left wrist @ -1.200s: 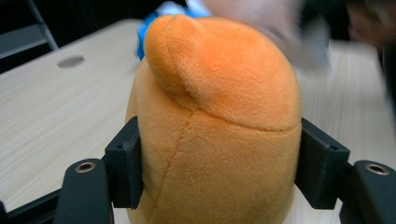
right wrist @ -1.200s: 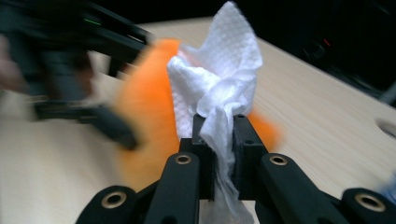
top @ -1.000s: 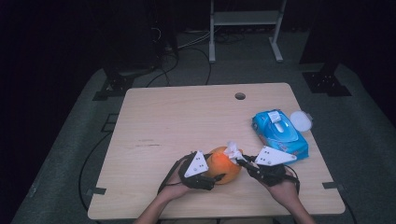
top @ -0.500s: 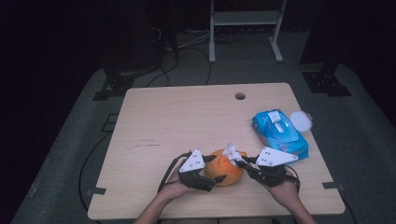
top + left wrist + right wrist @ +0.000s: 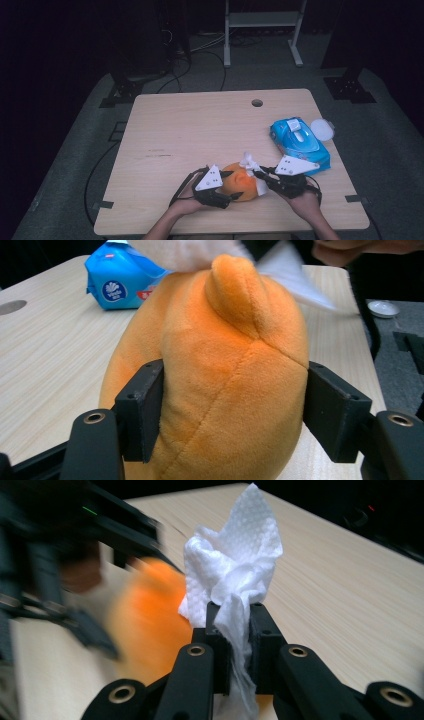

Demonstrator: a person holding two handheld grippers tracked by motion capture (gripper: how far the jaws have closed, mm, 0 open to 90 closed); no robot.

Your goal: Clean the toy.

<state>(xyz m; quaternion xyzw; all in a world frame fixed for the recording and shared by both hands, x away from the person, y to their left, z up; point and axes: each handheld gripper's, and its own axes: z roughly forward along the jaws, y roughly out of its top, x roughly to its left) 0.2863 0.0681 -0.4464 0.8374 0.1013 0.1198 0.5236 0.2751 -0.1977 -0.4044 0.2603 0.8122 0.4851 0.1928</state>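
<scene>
While the left gripper [image 5: 230,405] has just been closing and now clamps the orange plush [image 5: 241,181] at both flanks, item one is steadiness: hold the toy still on the bench [image 5: 200,130]. Item two: right gripper [image 5: 235,622], jaws together on a crumpled white wipe [image 5: 232,560]; best stroked lightly across the plush top, pressure even, so the toy does not twist free. Plush position: between both grippers, near bench front edge; wipe touching its right upper side. Blue wipe pack [image 5: 299,140] well apart, right.
</scene>
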